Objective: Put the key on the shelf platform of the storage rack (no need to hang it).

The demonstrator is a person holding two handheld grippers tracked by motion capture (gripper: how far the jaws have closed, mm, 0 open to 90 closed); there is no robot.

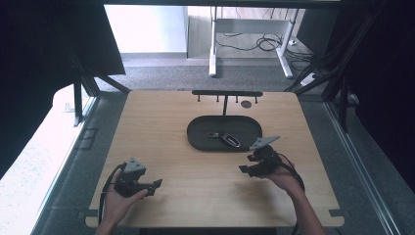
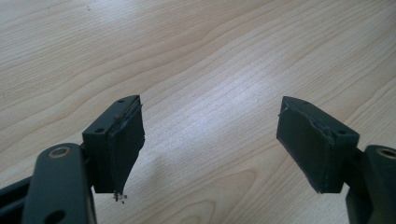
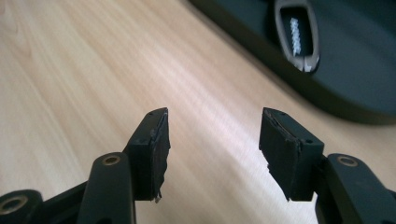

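A wooden table (image 1: 161,127) carried a dark oval tray (image 1: 200,139) at its centre, in front of a black rack (image 1: 226,93) with small hooks along its bar. In the tray lay a dark oblong fob (image 1: 231,140), probably a key fob, its long axis running from upper left to lower right in the high view, with a smaller dark piece (image 1: 213,134) just beside its upper-left end. The right gripper (image 1: 244,169) sat near the tray's lower-right rim, jaws apart and empty; in its own view the fob (image 3: 297,35) lay ahead and to the right. The left gripper (image 1: 157,185) rested well apart near the front-left edge, jaws spread wider over bare wood, holding nothing. The right hand looked better placed for any reach into the tray.
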